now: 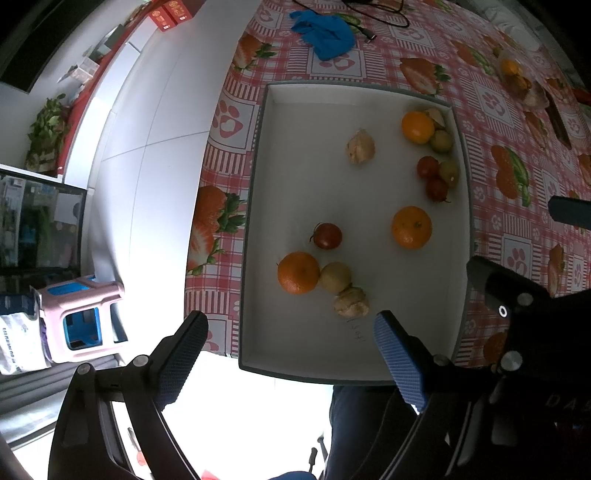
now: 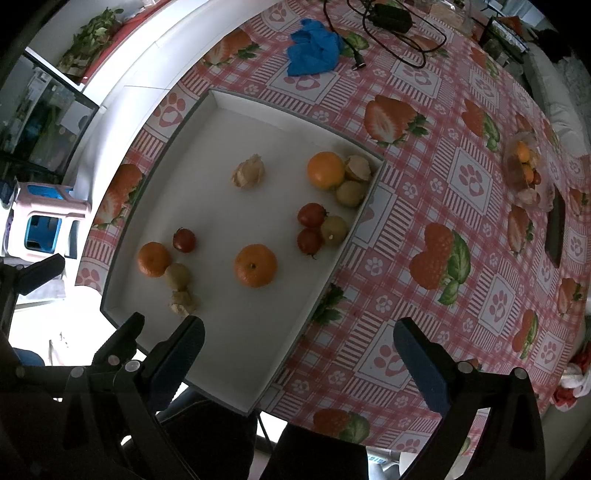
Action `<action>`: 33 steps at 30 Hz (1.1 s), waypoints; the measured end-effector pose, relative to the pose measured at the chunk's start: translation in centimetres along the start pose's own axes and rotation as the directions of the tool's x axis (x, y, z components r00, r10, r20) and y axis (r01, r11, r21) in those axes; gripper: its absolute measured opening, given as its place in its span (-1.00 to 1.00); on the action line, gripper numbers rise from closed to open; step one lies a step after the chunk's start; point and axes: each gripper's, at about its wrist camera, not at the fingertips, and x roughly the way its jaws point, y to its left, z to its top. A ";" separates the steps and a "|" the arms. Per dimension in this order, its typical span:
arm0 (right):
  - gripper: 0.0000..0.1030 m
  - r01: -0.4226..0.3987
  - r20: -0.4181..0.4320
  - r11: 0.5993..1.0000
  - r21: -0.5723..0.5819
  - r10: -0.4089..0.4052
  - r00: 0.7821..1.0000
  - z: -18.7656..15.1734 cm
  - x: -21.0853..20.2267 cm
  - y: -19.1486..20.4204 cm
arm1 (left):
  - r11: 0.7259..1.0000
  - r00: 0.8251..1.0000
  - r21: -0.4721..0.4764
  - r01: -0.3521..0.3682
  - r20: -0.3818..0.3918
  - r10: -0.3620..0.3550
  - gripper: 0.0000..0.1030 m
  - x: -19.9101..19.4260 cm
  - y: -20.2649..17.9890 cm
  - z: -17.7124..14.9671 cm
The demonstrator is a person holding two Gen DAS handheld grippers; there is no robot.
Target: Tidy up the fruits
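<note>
A white tray lies on the strawberry-print tablecloth and holds loose fruit. Three oranges show: one near the front left, one in the middle, one at the far right corner. Small red fruits, yellow-green ones and papery husked ones lie among them. My left gripper hangs open above the tray's near edge, holding nothing. My right gripper is open over the tray's near right corner, also with nothing in it.
A blue cloth and black cables lie beyond the tray. A clear bag of fruit and a dark flat object sit at the right. A pink and blue stool stands on the floor left of the table.
</note>
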 end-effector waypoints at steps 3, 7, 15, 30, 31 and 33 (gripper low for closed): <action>1.00 0.000 0.001 1.000 0.000 0.000 1.000 0.0 0.0 0.0 | 1.000 1.000 0.002 0.001 0.001 -0.001 0.81 0.0 0.0 0.0; 1.00 0.000 0.000 1.000 0.000 0.000 1.000 0.0 0.0 0.0 | 1.000 1.000 0.002 0.001 0.002 -0.001 0.81 -0.1 0.0 0.0; 1.00 0.000 0.000 1.000 0.000 0.000 1.000 -0.1 0.0 0.0 | 1.000 1.000 0.007 0.000 0.005 0.000 0.81 -0.2 0.0 0.0; 1.00 0.000 -0.001 1.000 0.000 0.000 1.000 -0.1 0.0 0.1 | 1.000 1.000 0.008 -0.001 0.005 0.001 0.81 -0.2 0.0 0.0; 1.00 0.000 -0.001 1.000 0.000 0.000 1.000 -0.1 0.0 0.1 | 1.000 1.000 0.009 -0.001 0.005 0.001 0.81 -0.2 0.0 0.0; 1.00 0.000 -0.001 1.000 0.000 0.000 1.000 -0.1 0.0 0.1 | 1.000 1.000 0.008 -0.001 0.005 0.001 0.81 -0.2 0.0 0.0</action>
